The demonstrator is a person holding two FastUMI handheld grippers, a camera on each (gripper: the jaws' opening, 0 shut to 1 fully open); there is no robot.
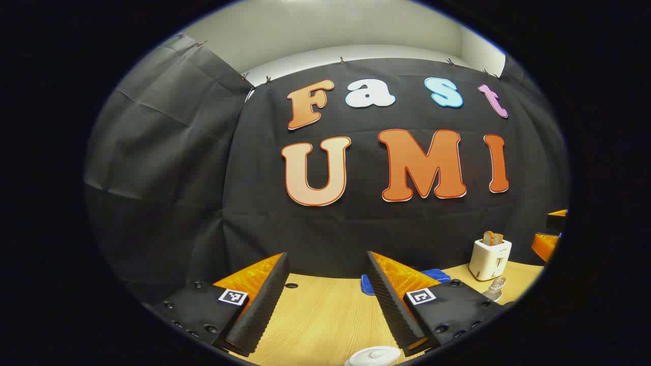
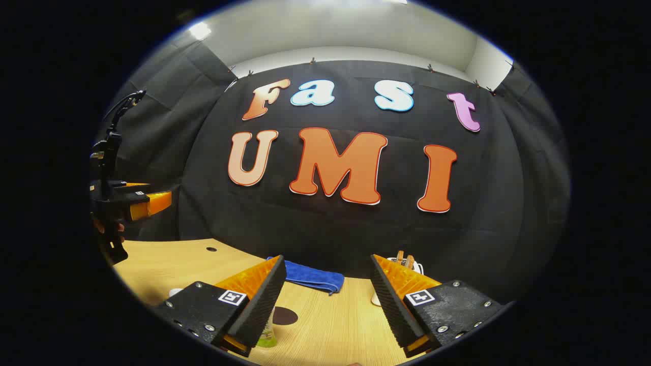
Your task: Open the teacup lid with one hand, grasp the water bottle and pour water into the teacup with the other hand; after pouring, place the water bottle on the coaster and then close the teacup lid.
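While both grippers hang above the light wooden table, the left gripper has its jaws wide apart and holds nothing. Just below it sits the round white teacup lid. The right gripper is wide apart and empty too, near the dark round coaster and blue cloth.

White toaster, blue cloth, pale wood-grain table, white teacup lid
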